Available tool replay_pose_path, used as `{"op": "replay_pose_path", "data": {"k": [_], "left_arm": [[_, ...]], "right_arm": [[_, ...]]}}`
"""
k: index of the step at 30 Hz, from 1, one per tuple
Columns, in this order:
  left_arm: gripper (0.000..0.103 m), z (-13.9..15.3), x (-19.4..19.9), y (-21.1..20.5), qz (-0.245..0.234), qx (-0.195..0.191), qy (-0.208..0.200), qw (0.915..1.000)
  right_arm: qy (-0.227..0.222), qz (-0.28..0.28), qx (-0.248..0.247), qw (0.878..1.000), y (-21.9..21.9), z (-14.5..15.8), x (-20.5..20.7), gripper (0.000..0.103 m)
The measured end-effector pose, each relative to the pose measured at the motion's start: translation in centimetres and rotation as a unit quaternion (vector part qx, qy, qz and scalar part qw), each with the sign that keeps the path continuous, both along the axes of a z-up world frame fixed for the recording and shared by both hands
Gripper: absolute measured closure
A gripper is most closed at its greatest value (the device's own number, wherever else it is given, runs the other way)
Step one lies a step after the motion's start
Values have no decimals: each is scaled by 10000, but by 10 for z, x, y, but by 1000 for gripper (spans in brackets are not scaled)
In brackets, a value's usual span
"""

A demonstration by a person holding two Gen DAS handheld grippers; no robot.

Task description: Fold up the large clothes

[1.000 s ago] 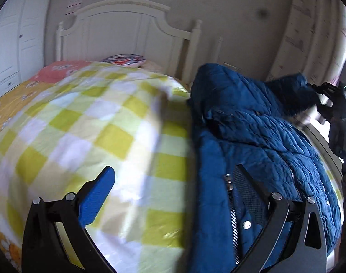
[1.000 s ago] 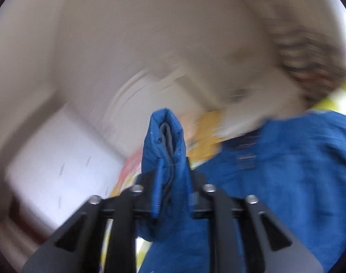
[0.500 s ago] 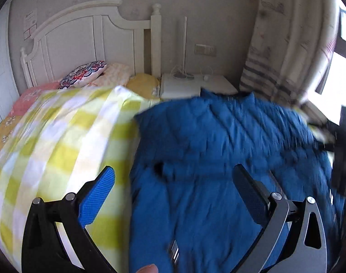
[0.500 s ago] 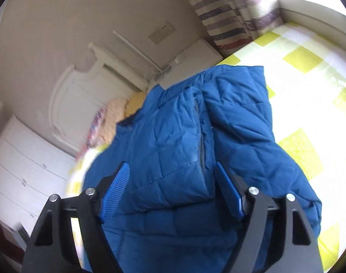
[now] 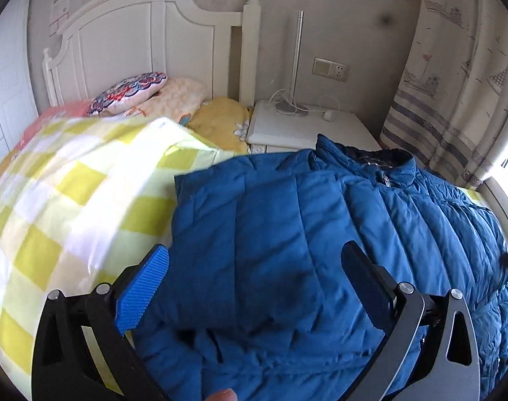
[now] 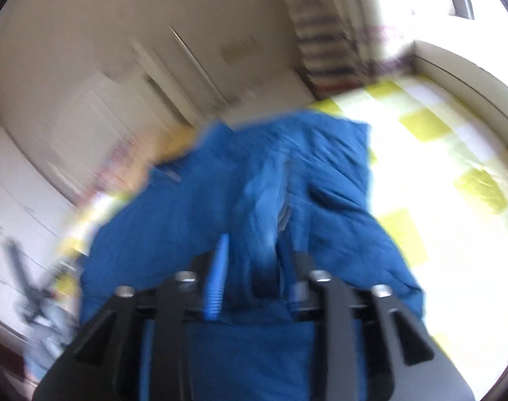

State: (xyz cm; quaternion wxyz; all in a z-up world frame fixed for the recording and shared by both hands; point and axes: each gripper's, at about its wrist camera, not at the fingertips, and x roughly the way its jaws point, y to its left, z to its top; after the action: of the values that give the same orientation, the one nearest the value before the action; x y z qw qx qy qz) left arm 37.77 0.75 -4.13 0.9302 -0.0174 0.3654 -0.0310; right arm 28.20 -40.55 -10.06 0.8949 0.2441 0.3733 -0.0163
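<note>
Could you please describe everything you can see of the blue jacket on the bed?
The blue jacket is a quilted, puffy garment with a stand-up collar and a zipper below it. It lies spread on the yellow-checked blanket, collar towards the nightstand, with one panel folded over its middle. The left gripper hangs open over it. The right gripper is closed on a raised fold, though that view is blurred.

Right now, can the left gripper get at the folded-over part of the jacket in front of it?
Probably yes. The left gripper is open, its fingers straddling the jacket fold, with nothing lying between them. The right gripper is closed on another part of the jacket.
</note>
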Motion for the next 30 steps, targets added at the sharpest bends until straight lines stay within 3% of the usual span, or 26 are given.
{"op": "replay_pose_path", "data": {"k": [3,7,9,12,14,15,18,23,27,28,30], "left_arm": [[4,15,11,3,-30,181,-57,9998],[4,21,30,-6,8,356,68,9993],[4,7,41,-15,-35,317,311,9990],[4,-32,50,-29,-212,479,738,9959],[4,-43,39,-34,-297,634,287,9971],[4,-43,37,-32,-317,591,264,9974],[4,-46,41,-26,-323,394,347,9981],[4,-48,44,-25,-325,382,406,9979],[4,-42,46,-32,-379,636,645,9952],[4,-32,46,-32,-393,498,723,9954],[4,-2,42,-29,-628,-230,416,9969]], "right_arm": [[-562,-368,-676,9955,3,32,-12,50],[-670,296,-1299,9888,45,52,16,43],[-531,759,-1818,9790,75,44,38,40],[193,1021,-2350,9664,90,4,65,41],[73,1090,-2215,9690,81,-13,61,41],[108,1085,-2090,9718,76,-13,59,41],[142,1148,-1921,9745,70,-14,62,41],[164,1142,-1937,9743,73,-18,66,40],[186,1150,-2001,9728,74,-19,64,40],[195,1146,-2018,9725,76,-18,65,39],[206,1142,-2017,9726,76,-19,65,39]]}}
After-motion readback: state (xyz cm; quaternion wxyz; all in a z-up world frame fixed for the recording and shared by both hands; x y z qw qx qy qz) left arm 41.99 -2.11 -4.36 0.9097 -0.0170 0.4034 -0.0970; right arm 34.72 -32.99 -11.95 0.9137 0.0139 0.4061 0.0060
